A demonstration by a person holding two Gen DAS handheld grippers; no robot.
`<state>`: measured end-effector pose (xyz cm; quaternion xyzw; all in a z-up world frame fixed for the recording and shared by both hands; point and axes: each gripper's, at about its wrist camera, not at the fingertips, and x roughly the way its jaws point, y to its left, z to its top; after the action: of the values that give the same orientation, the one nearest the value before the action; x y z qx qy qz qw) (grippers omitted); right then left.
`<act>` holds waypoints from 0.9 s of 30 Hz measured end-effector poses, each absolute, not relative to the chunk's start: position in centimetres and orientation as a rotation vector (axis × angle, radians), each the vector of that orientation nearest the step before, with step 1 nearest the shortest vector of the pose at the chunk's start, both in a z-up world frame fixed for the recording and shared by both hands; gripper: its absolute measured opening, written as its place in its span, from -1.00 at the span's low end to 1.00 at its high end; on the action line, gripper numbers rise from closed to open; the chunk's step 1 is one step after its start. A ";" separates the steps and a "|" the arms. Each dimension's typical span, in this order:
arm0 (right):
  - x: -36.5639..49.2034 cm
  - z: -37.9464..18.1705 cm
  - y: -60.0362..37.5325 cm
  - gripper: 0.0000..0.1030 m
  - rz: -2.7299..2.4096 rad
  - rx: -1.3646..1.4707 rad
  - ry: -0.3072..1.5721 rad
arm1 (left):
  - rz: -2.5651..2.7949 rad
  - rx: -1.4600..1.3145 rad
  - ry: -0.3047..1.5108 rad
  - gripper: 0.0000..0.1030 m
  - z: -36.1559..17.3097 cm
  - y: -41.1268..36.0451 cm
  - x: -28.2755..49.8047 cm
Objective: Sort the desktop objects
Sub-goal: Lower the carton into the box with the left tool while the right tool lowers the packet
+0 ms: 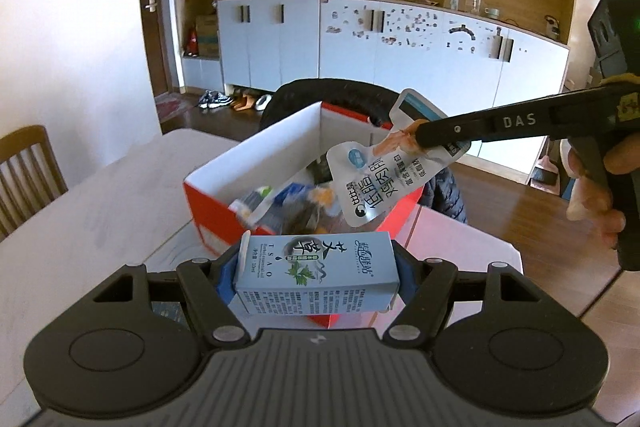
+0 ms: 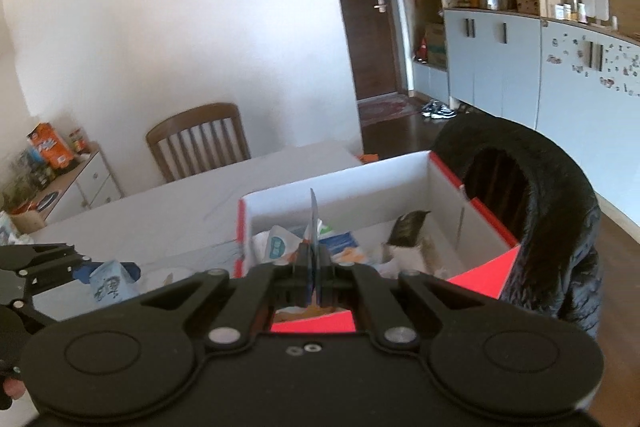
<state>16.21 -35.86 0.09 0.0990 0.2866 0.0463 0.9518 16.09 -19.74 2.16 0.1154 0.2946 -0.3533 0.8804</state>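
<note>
My left gripper (image 1: pixel 316 273) is shut on a small light-blue carton (image 1: pixel 314 277) with a plant print, held sideways just in front of the red box (image 1: pixel 208 213). The box has white inner walls and holds several packets. My right gripper (image 2: pixel 314 269) is shut on a white snack pouch (image 1: pixel 384 173), which it holds above the box's open top. In the right wrist view the pouch (image 2: pixel 313 223) shows edge-on between the fingers. The left gripper and its carton (image 2: pixel 110 283) show at the left of the right wrist view.
The red box (image 2: pixel 484 273) stands on a white table (image 1: pixel 80 219). A black puffy jacket (image 2: pixel 560 187) hangs over a chair right behind the box. A wooden chair (image 2: pixel 200 139) stands at the table's far side. Cabinets and shelves (image 1: pixel 400 27) line the back wall.
</note>
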 end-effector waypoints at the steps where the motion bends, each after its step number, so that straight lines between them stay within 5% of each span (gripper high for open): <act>1: 16.4 0.1 -36.3 -0.98 0.087 0.203 0.581 | -0.741 0.244 0.612 0.40 2.3 -20.3 16.4; 27: 22.8 -4.3 -45.5 -0.98 -0.001 0.256 0.643 | -0.750 0.374 0.690 0.40 -0.5 -31.0 26.0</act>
<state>22.85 -45.45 -4.29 0.1254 0.3151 -0.0005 0.9407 26.01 -30.97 -0.47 0.1781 0.3284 -0.3568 0.8562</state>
